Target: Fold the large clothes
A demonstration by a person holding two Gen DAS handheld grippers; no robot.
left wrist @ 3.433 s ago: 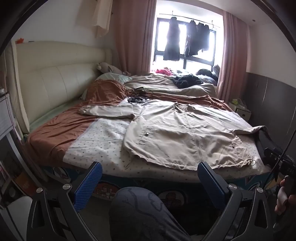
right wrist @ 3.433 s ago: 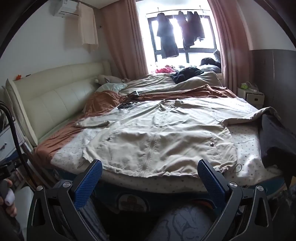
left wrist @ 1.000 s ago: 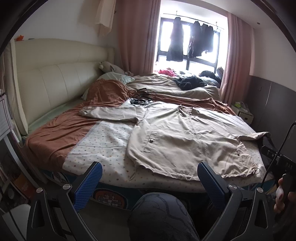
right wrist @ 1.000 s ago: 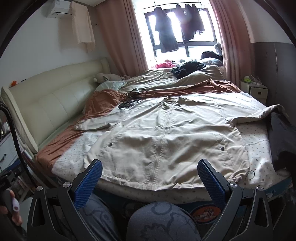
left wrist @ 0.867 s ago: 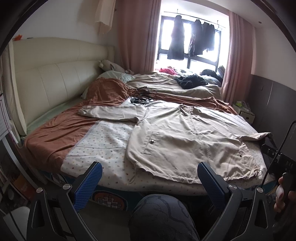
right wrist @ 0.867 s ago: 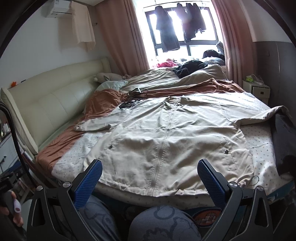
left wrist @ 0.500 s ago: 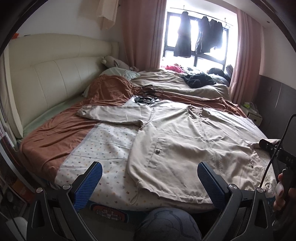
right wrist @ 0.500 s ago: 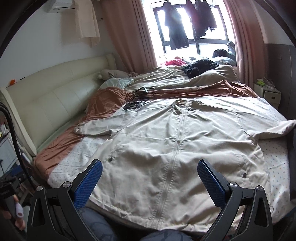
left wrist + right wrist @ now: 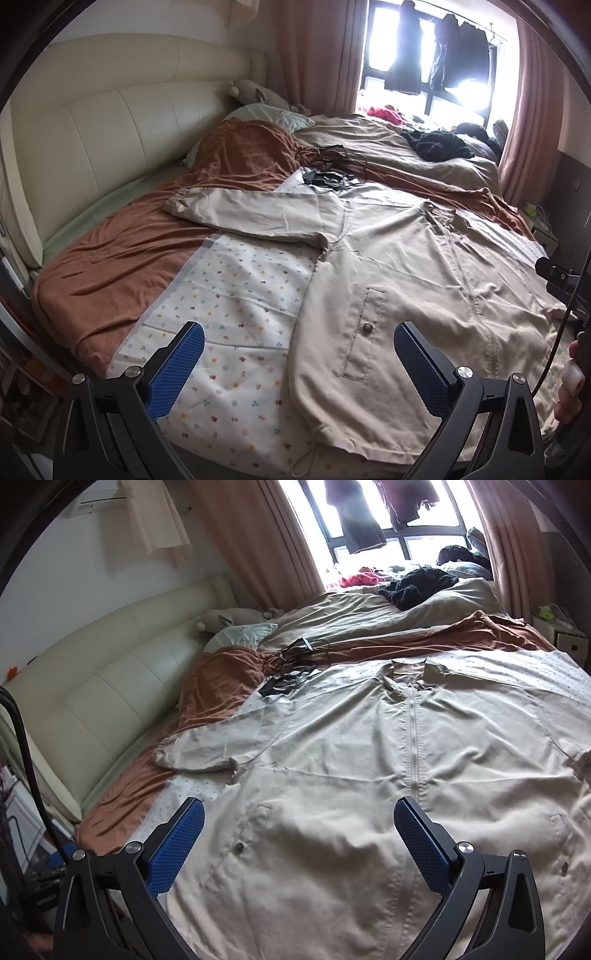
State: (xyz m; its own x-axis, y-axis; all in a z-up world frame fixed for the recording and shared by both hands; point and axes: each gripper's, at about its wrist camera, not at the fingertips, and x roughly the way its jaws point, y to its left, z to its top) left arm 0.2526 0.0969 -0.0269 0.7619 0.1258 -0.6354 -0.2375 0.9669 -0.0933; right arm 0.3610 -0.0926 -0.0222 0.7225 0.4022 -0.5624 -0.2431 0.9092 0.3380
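A large beige zip jacket [image 9: 413, 280] lies spread front-up on the bed, its left sleeve [image 9: 243, 214] stretched out toward the headboard. It fills the right wrist view [image 9: 369, 782]. My left gripper [image 9: 299, 354] is open and empty above the jacket's lower left hem and pocket. My right gripper [image 9: 299, 834] is open and empty above the jacket's lower front, left of the zip [image 9: 412, 738].
A patterned white sheet [image 9: 229, 317] and a rust blanket [image 9: 122, 254] cover the bed. Black cables and devices [image 9: 328, 170] lie beyond the collar. A cream headboard [image 9: 92, 122] stands at left, dark clothes [image 9: 439, 144] near the window, and a nightstand [image 9: 561, 635] at far right.
Both grippers have moved forward and lower over the bed, so the jacket is much nearer. Both stay open. The jacket has not moved.
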